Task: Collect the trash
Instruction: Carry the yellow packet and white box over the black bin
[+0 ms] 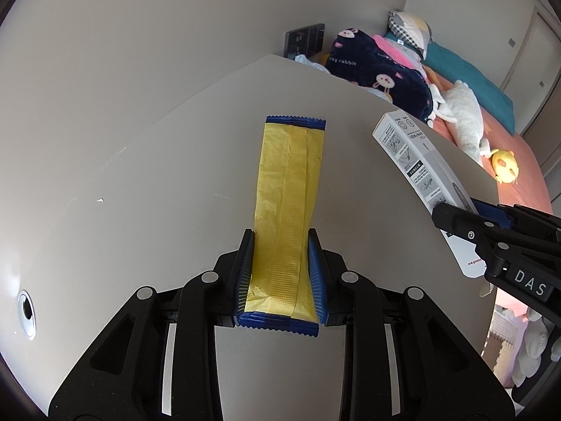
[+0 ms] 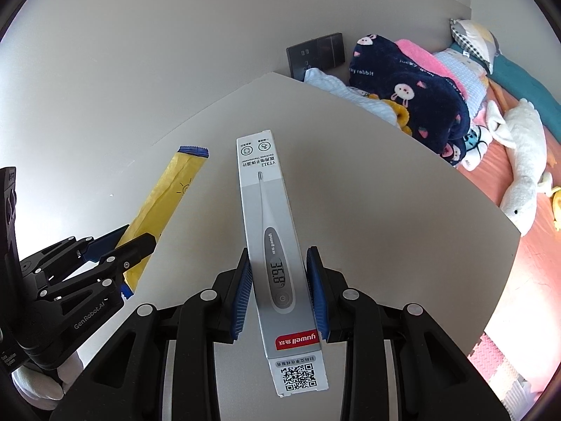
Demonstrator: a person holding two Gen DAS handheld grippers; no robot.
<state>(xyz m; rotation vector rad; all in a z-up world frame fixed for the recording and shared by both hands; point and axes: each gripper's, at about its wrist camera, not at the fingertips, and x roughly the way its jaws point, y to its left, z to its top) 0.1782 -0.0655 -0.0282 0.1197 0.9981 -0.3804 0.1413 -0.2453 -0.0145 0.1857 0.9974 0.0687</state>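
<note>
A long yellow wrapper with blue ends (image 1: 285,210) lies between the blue pads of my left gripper (image 1: 280,249), which is shut on its near part above the grey table (image 1: 157,193). The wrapper also shows in the right wrist view (image 2: 164,207), held by the left gripper (image 2: 122,242). A white and grey thermometer box (image 2: 277,245) sits between the pads of my right gripper (image 2: 280,270), which is shut on it. The box (image 1: 417,161) and right gripper (image 1: 455,217) show at the right of the left wrist view.
The table's right edge (image 2: 455,182) drops to a bed with a navy rabbit blanket (image 2: 410,94), a white plush toy (image 2: 522,168) and pillows. A dark wall socket panel (image 2: 315,52) is behind the table. A cable hole (image 1: 26,312) sits at the table's left.
</note>
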